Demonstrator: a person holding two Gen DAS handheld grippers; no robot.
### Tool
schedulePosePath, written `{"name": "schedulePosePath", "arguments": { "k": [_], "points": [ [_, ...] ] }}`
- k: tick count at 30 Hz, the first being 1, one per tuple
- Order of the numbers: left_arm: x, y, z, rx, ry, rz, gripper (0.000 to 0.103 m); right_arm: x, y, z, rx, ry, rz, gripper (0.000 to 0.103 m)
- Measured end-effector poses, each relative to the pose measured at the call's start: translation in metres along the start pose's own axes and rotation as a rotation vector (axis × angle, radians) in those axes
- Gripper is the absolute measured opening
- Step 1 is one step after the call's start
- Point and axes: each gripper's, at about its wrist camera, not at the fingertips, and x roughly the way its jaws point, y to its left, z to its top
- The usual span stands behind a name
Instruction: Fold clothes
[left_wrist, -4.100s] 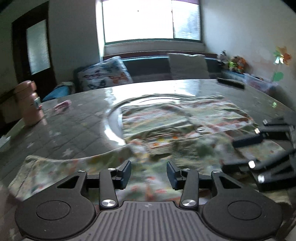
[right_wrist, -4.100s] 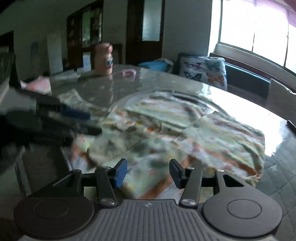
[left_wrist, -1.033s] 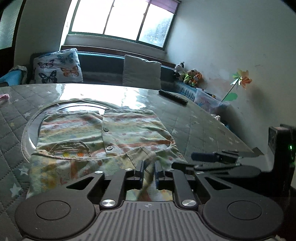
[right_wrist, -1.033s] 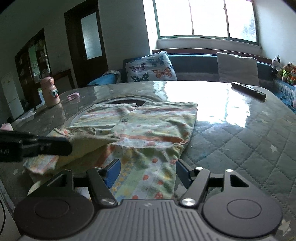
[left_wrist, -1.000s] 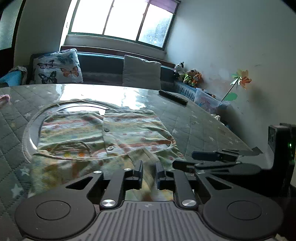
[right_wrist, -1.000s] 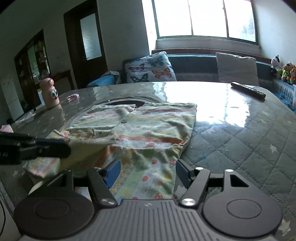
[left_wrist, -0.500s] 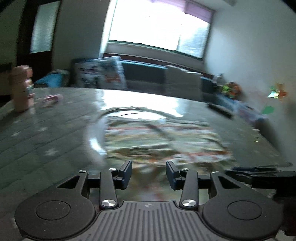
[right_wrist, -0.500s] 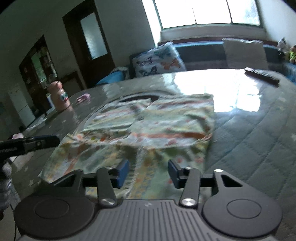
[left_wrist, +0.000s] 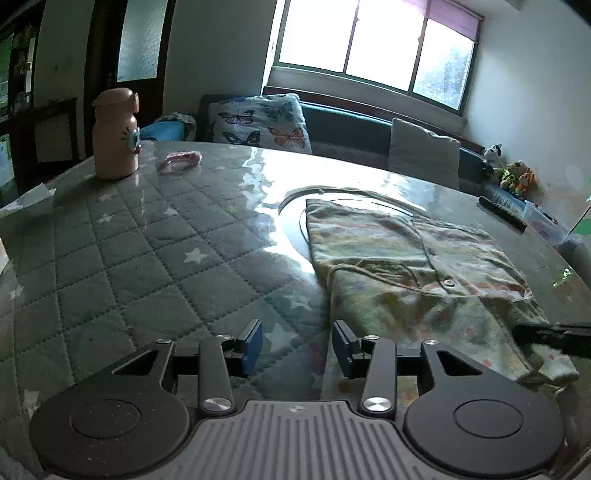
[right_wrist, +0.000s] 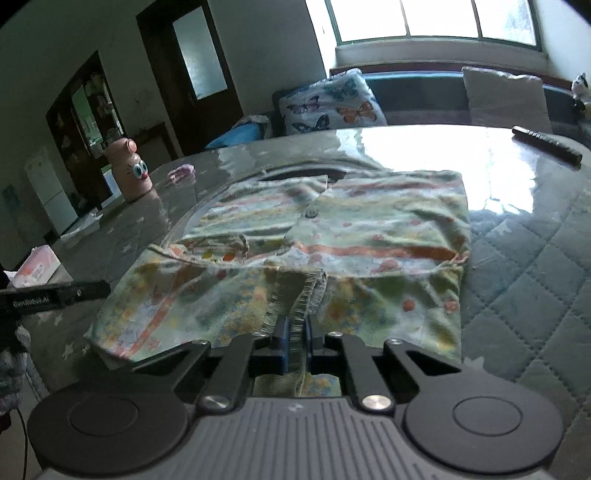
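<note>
A pale green printed shirt (right_wrist: 354, 229) with orange stripes and buttons lies on the glass-topped quilted table (right_wrist: 535, 266), partly folded. My right gripper (right_wrist: 295, 347) is shut on the shirt's near hem, which bunches between the fingers. In the left wrist view the shirt (left_wrist: 417, 266) lies to the right. My left gripper (left_wrist: 297, 345) is open and empty, just left of the shirt's near edge, over bare table (left_wrist: 147, 266). A right gripper finger (left_wrist: 554, 338) shows at that view's right edge.
A pink bottle (left_wrist: 115, 134) and a small pink item (left_wrist: 181, 159) stand at the far left of the table. A black remote (right_wrist: 546, 146) lies far right. A tissue pack (right_wrist: 35, 267) sits at the left edge. Sofa cushions (right_wrist: 328, 101) are behind.
My left gripper has let go of the shirt, opened and swung left. My right gripper, open before, has closed on the near hem.
</note>
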Motion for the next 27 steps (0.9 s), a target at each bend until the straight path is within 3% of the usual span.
{"name": "schedulePosePath", "arguments": {
  "k": [6,12,21,27],
  "points": [
    [0.002,0.0,-0.002,0.011,0.003,0.005,0.048,-0.029,0.003,0.008,-0.026,-0.067,-0.046,0.007],
    [0.003,-0.005,0.001,0.036,-0.005,0.016,0.043,-0.011,-0.005,-0.002,-0.004,-0.006,-0.075,0.007],
    [0.013,-0.034,0.02,0.122,-0.036,-0.104,0.023,-0.009,-0.003,-0.003,-0.024,-0.011,-0.102,0.007],
    [0.037,-0.044,0.014,0.174,0.018,-0.114,0.023,-0.006,-0.005,-0.006,-0.034,0.002,-0.115,0.007]
  ]
}}
